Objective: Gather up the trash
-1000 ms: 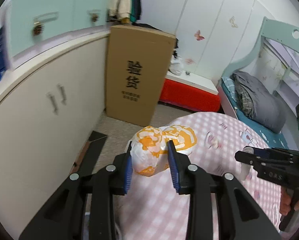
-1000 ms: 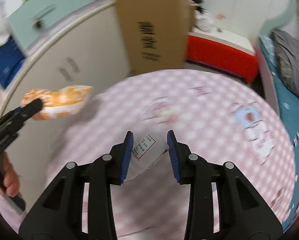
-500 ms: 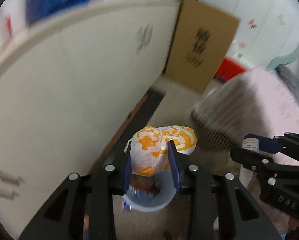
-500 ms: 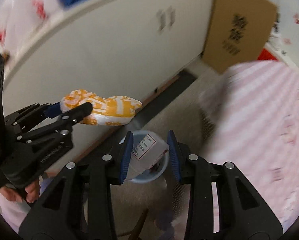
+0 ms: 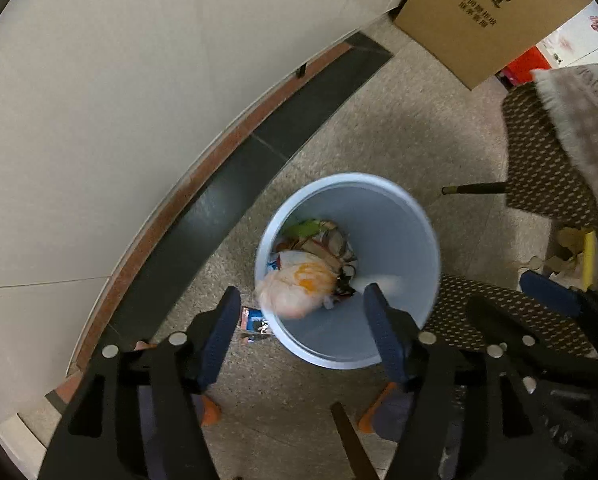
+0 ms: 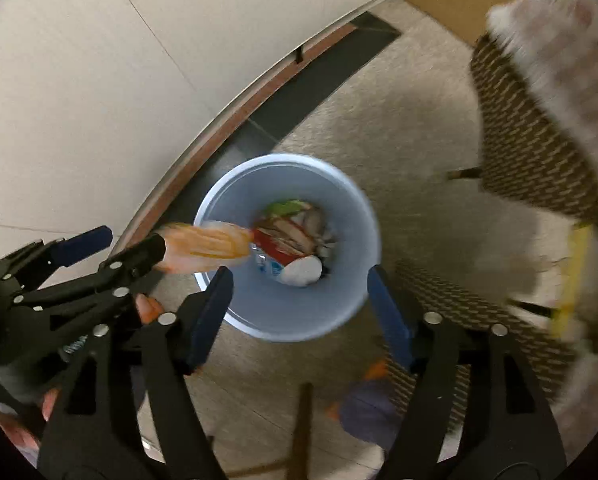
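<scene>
Orange-white bag [image 5: 295, 286] just left the left gripper [image 5: 299, 330], falling into the blue bin [image 5: 395, 216]. Right gripper [image 6: 299, 300] jaws also opening, empty; its cup [image 6: 303, 272] apparently landed inside. Both drops done.

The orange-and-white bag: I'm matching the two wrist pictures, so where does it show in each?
Left wrist: the orange-and-white bag is centre, blurred, over the near-left rim of the light blue bin, between the opening jaws, untouched.
Right wrist: the bag is left of centre, at the left gripper's tips, over the bin's left rim.
Shared landmark: the bin.
</scene>
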Demonstrator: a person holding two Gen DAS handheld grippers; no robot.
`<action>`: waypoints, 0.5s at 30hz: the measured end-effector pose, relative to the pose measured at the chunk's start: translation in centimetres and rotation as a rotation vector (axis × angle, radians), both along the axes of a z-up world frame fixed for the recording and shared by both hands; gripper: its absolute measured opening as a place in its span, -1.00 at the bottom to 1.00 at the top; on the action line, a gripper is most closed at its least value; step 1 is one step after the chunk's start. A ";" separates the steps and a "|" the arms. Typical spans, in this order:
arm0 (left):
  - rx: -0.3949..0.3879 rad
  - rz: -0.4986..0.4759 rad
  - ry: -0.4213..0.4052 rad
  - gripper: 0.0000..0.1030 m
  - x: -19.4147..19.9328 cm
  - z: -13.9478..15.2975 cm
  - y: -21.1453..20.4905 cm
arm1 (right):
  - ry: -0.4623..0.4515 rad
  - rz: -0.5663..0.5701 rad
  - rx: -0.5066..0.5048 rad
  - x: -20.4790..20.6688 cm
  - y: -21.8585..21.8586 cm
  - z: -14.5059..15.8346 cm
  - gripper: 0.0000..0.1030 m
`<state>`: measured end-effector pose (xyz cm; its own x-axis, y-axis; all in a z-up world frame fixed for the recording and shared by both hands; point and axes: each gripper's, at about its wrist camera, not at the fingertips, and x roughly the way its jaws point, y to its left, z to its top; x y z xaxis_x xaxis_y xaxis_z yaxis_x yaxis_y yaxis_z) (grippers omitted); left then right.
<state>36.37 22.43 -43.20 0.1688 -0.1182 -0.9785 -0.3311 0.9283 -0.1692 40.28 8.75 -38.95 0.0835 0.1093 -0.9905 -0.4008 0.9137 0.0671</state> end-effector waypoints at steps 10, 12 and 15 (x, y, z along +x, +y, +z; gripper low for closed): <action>-0.104 -0.007 0.083 0.47 -8.8 -11.7 2.7 | -0.054 -0.035 0.115 -13.1 -1.0 -7.5 0.35; -0.120 -0.009 0.172 0.47 -10.7 -16.7 3.0 | 0.000 -0.066 0.116 -15.5 -0.6 -12.0 0.35; -0.139 0.013 0.246 0.46 -13.2 -23.6 3.5 | 0.044 -0.118 0.080 -17.2 -0.3 -18.1 0.35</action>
<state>23.19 25.96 -66.80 -0.0694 -0.2534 -0.9649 -0.3898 0.8972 -0.2076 23.12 8.48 -57.00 0.0572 0.1804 -0.9819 -0.2864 0.9452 0.1570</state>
